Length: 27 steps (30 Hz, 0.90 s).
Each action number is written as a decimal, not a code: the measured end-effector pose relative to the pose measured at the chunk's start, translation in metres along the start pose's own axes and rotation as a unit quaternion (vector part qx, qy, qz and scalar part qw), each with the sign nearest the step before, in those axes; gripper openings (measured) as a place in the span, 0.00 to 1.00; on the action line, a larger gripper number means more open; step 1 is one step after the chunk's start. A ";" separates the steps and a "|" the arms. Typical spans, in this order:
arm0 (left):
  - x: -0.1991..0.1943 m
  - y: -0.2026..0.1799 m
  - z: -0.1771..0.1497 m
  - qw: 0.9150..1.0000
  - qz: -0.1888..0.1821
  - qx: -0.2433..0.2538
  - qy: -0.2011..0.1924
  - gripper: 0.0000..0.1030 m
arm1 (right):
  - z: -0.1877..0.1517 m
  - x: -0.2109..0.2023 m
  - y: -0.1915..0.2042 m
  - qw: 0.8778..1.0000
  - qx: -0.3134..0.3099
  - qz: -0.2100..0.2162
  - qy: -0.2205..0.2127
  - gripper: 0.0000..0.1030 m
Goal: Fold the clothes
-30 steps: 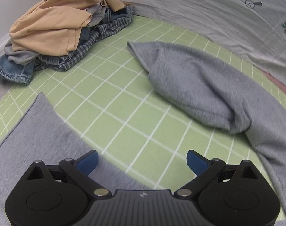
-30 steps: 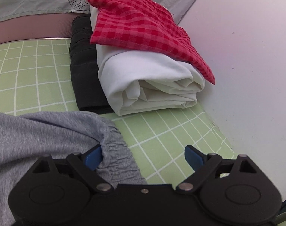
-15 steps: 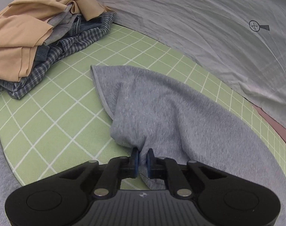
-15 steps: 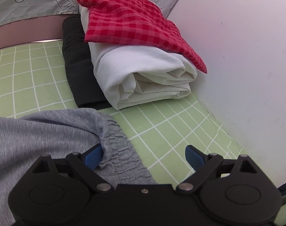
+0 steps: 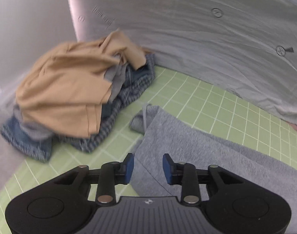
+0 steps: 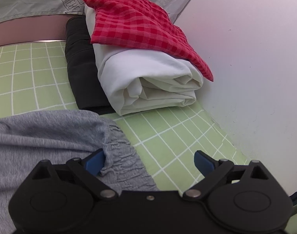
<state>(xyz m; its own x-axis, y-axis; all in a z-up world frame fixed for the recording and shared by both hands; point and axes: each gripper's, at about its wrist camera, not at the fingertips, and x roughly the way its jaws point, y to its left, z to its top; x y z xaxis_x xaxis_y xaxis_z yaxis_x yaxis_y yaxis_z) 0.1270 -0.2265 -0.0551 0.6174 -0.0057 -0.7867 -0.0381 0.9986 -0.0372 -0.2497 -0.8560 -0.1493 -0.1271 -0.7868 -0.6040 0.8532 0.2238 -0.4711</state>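
Grey garment (image 5: 197, 152) on the green grid mat (image 5: 207, 101).
Its long axis runs near-right to far-left; left gripper (image 5: 148, 168) fingers just reopened partway, fabric between unpressed; right gripper (image 6: 149, 160) wide open, holding nothing.

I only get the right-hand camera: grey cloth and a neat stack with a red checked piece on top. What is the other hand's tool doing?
Observer: The left tool is part open above the grey garment. Its jaws have just been opening and nothing is pinched.
Operator: Are there clothes left to fold over there?
Observer: Yes, a loose heap lies on the green mat, with a tan garment on top.
Operator: What's behind the heap?
Observer: A pale grey sheet printed with small marks.
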 end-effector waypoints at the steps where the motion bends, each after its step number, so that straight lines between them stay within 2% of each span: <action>1: 0.002 0.009 -0.007 1.000 -0.006 -0.026 0.011 0.51 | 0.000 0.000 0.000 1.000 0.000 -0.001 0.000 0.94; 2: 0.004 0.014 -0.013 0.999 -0.004 -0.042 0.017 0.56 | 0.000 0.000 0.001 1.000 -0.001 -0.002 0.000 0.94; 3: 0.008 0.016 -0.018 0.998 0.001 -0.050 0.023 0.65 | 0.000 -0.001 0.001 1.000 -0.003 -0.003 -0.001 0.94; 4: 0.011 0.017 -0.022 0.998 0.005 -0.057 0.029 0.68 | -0.001 -0.001 0.002 1.000 -0.005 -0.004 -0.002 0.94; 7: 0.024 0.017 -0.031 0.997 0.002 -0.065 0.045 0.68 | 0.000 -0.001 0.003 1.000 -0.014 -0.007 -0.005 0.95; 12: 0.041 0.014 -0.027 0.994 0.000 -0.101 0.039 0.68 | 0.002 0.000 0.003 1.000 -0.017 -0.007 -0.006 0.96; 13: 0.043 0.012 -0.024 0.994 0.000 -0.103 0.036 0.64 | 0.002 0.000 0.003 1.000 -0.015 -0.007 -0.005 0.96; 14: 0.045 0.010 -0.022 0.994 -0.002 -0.103 0.035 0.57 | 0.002 0.000 0.003 1.000 -0.013 -0.007 -0.005 0.97; 15: 0.047 0.009 -0.019 0.994 -0.009 -0.099 0.039 0.24 | 0.002 0.000 0.003 1.000 -0.012 -0.007 -0.004 0.97; 16: 0.047 0.007 -0.017 0.994 -0.014 -0.096 0.040 0.07 | 0.002 0.000 0.003 1.000 -0.011 -0.008 -0.004 0.97; 17: 0.040 0.006 -0.016 0.995 -0.016 -0.093 0.030 0.04 | 0.002 -0.001 0.003 1.000 -0.011 -0.009 -0.005 0.97; 21: -0.017 0.004 -0.018 0.996 -0.018 -0.059 -0.061 0.04 | 0.000 -0.001 0.003 1.000 -0.008 -0.011 -0.006 0.97; 22: -0.028 0.006 -0.023 0.997 -0.015 -0.049 -0.061 0.04 | 0.000 -0.001 0.003 1.000 -0.005 -0.011 -0.006 0.97; 23: -0.037 0.009 -0.029 0.998 -0.010 -0.042 -0.055 0.04 | 0.000 -0.001 0.002 1.000 -0.002 -0.012 -0.007 0.97; 24: -0.038 0.017 -0.038 0.998 0.001 -0.048 -0.033 0.08 | -0.001 -0.002 0.003 1.000 -0.001 -0.015 -0.008 0.97; 27: -0.025 0.046 -0.077 0.993 0.035 -0.094 0.063 0.13 | -0.003 -0.004 0.009 0.999 -0.013 -0.029 -0.019 0.97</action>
<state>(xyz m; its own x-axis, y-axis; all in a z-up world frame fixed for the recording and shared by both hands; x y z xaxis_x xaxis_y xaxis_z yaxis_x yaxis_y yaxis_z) 0.0493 -0.1845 -0.0841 0.5047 0.0452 -0.8621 -0.2314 0.9692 -0.0846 -0.2434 -0.8490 -0.1532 -0.1574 -0.8198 -0.5506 0.8314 0.1908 -0.5219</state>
